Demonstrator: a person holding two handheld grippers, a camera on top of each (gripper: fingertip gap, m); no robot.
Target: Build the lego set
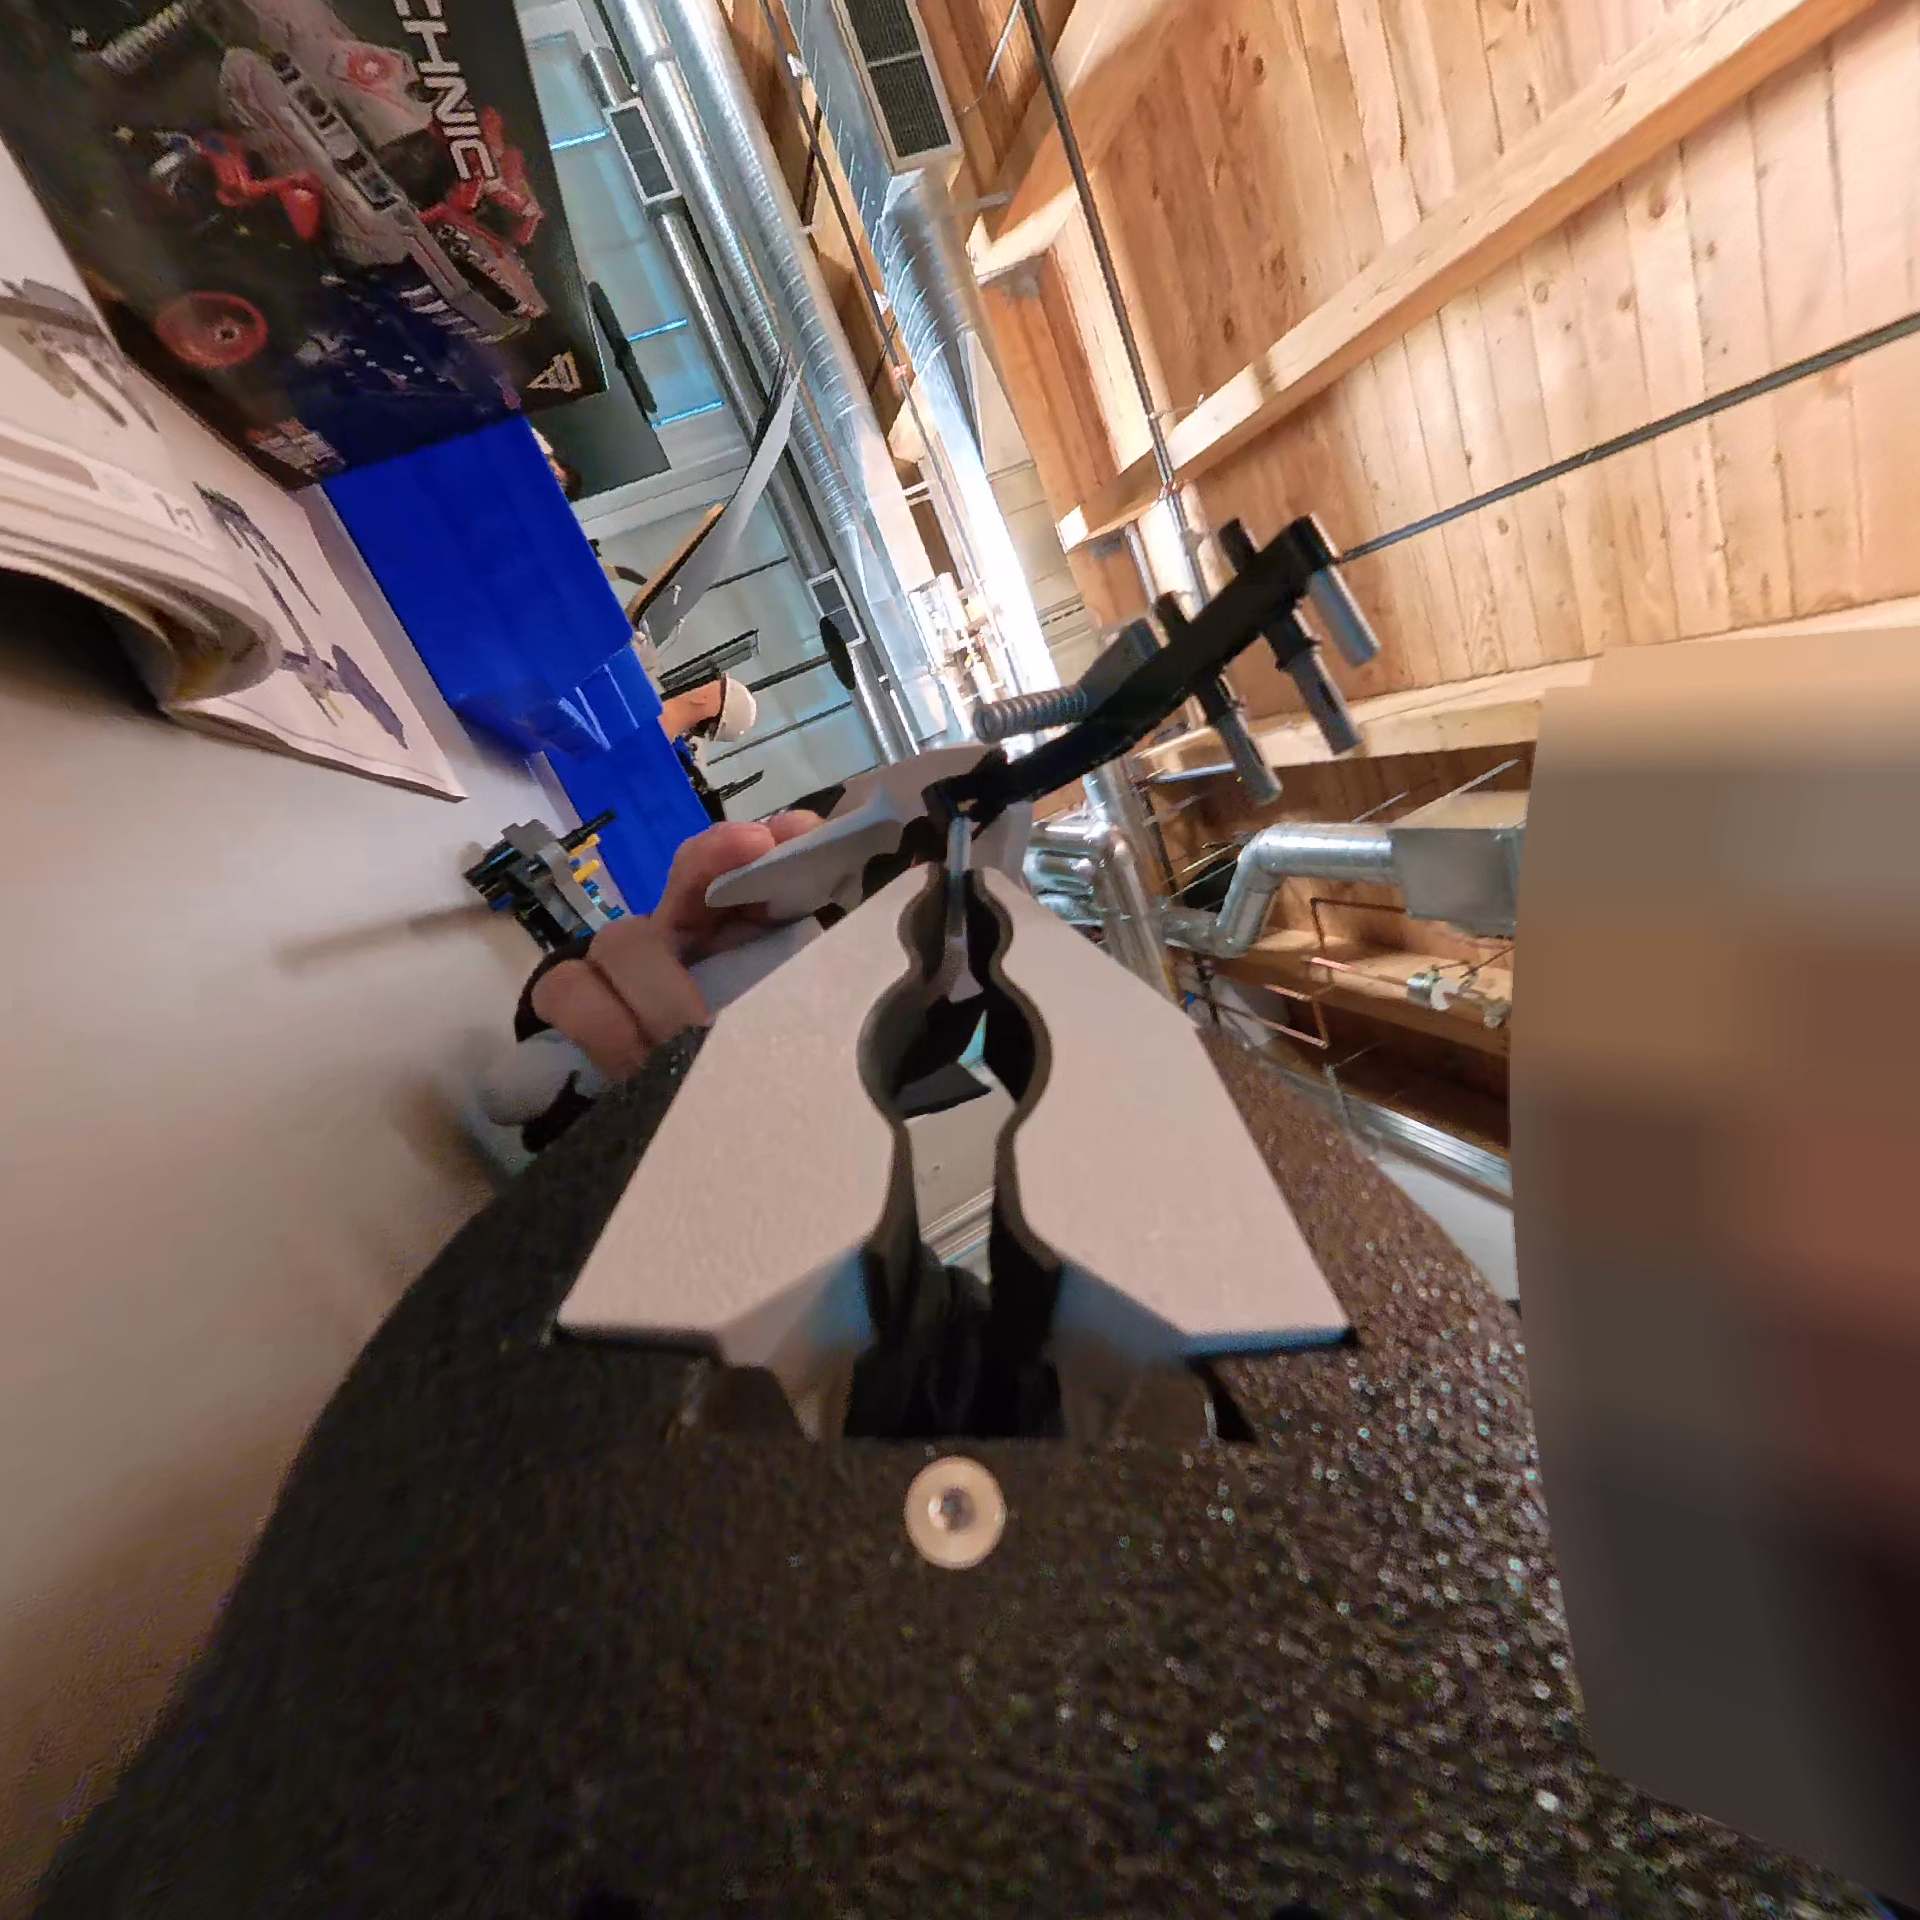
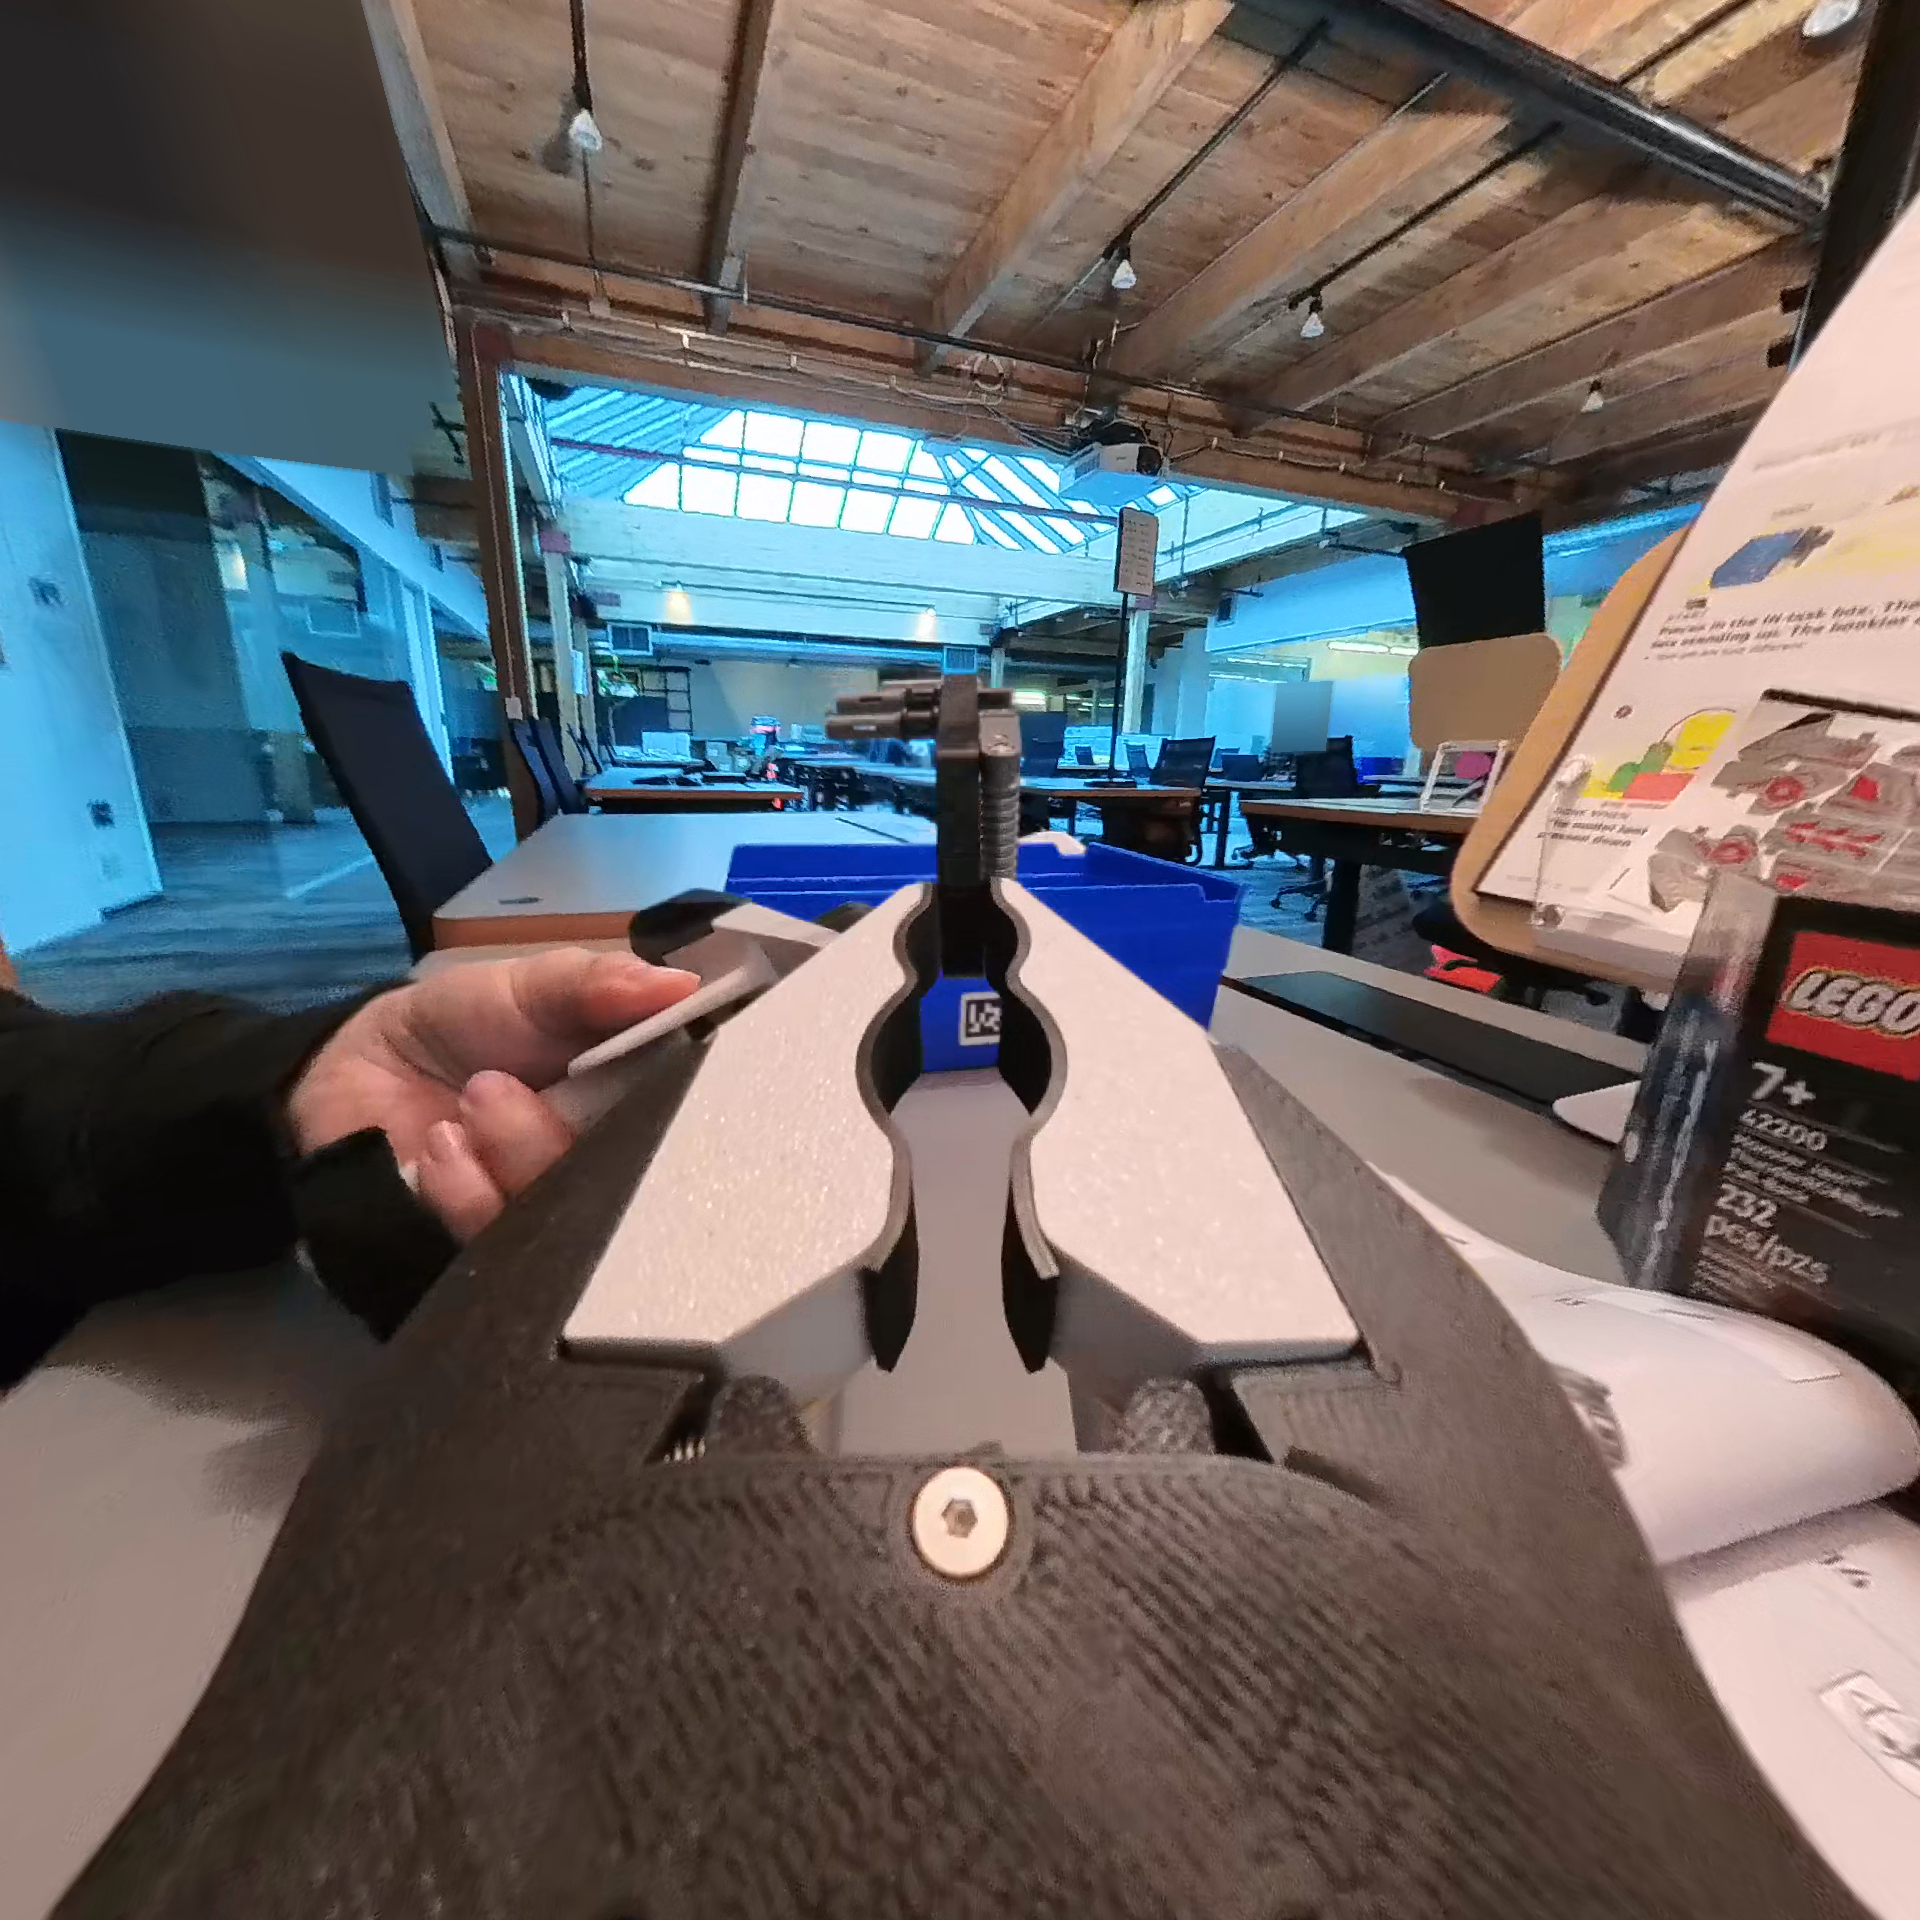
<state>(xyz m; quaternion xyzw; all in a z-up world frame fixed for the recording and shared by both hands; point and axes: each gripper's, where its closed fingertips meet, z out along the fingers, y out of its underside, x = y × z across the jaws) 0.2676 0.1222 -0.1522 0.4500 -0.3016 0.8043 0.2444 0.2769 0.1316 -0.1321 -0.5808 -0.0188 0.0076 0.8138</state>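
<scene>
A black lego assembly [image 2: 966, 790] with a grey spring and grey pins is held up in the air. My right gripper [image 2: 964, 894] is shut on its lower end. In the left wrist view the assembly [image 1: 1174, 655] sticks up and to the right. There the right gripper [image 1: 883, 842] comes in from the left, held by a hand. My left gripper [image 1: 961, 894] has its jaws close together on a thin grey part at the assembly's lower end. The left gripper also shows in the right wrist view [image 2: 727, 966], at the left and held by a hand.
A small partial lego build [image 1: 551, 873] sits on the grey table [image 1: 156, 1039] by a blue bin [image 1: 499, 603]. The lego box [image 2: 1818, 1091], an open instruction booklet [image 1: 208, 582] and a clipboard with a sheet [image 2: 1714, 675] stand on the right. The tips of both grippers are at nearly the same place.
</scene>
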